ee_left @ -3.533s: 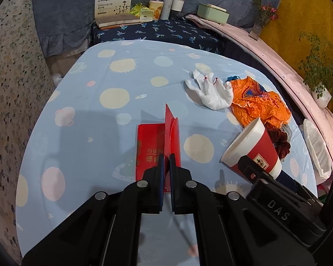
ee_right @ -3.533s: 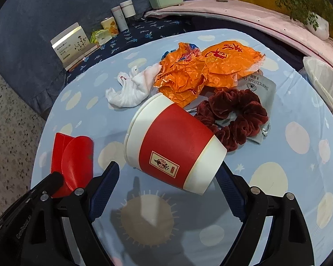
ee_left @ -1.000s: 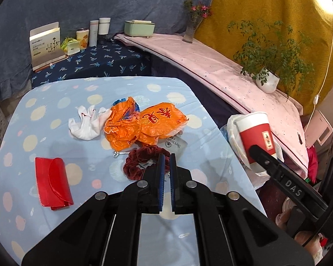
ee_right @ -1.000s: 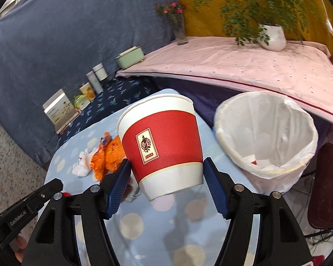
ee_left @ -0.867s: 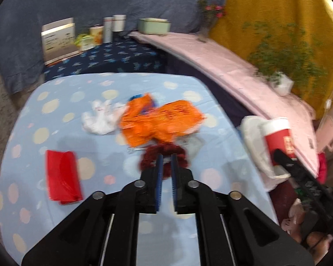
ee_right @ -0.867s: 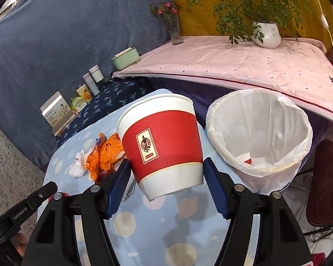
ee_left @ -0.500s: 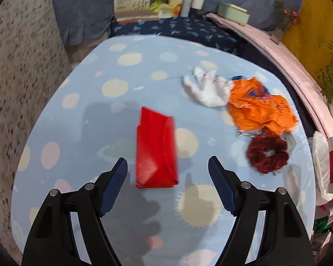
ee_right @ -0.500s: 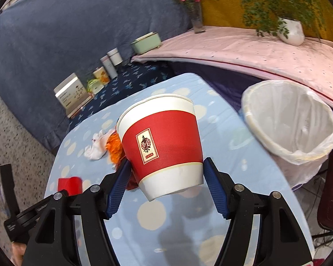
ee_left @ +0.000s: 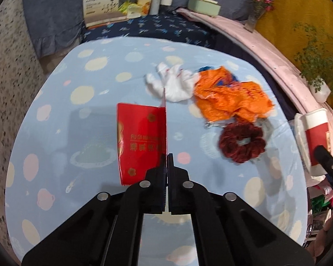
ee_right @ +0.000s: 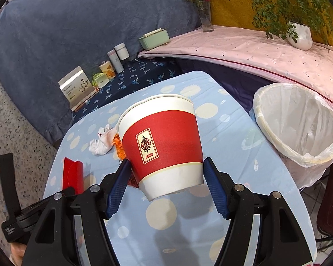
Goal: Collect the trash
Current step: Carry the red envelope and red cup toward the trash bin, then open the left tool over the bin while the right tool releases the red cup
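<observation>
While collection is under way, most litter remains.
Right tongs (ee_right: 164, 186) grip the paper cup (ee_right: 161, 141) near the bin (ee_right: 299, 122); left tongs (ee_left: 166, 161) pinch the red envelope (ee_left: 141, 141); wrappers, tissue left.

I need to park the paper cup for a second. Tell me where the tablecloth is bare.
Bare cloth lies left of the red envelope out to the tablecloth edge, along the far side before the navy shelf, and near the trash bin. It is crowded around the white tissue, orange wrapper and scrunchie.
</observation>
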